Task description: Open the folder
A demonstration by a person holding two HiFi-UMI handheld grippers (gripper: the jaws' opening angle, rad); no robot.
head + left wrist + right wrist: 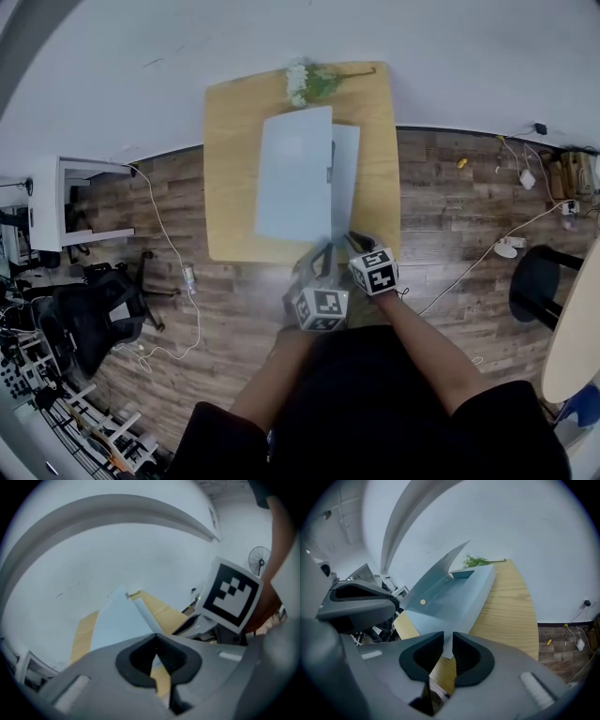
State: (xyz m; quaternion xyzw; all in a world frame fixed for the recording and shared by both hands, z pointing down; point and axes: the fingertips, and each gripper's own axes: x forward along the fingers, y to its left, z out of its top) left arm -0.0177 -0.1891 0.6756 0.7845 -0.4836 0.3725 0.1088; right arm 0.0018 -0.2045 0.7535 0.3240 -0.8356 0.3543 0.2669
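Head view: pale blue folder (pixel 295 178) at centre frame on a light wooden table (pixel 230 141). Its cover (pixel 292 173) is raised off the lower leaf, which shows as a strip along the right. A sprig of green and white flowers (pixel 309 80) lies at the table's far edge, top centre. The left gripper (pixel 322 258) and right gripper (pixel 356 244) sit side by side at the folder's near edge, lower centre, each bearing a cube of black-and-white square markers. A black office chair (pixel 94 314) stands at lower left on plank flooring (pixel 450 206). Left gripper view: jaws clenched, with the cover's thin near corner pinched between the pads and the sheet rising toward the upper left. The right gripper's marker cube is at right and a standing fan (pixel 259 560) at upper right. Right gripper view: jaws closed on the folder's near corner — a pale blue sliver fills the narrow gap between the pads. A small round stud (pixel 423 602) shows on the inner face, left of centre, and the cover slants up behind it.
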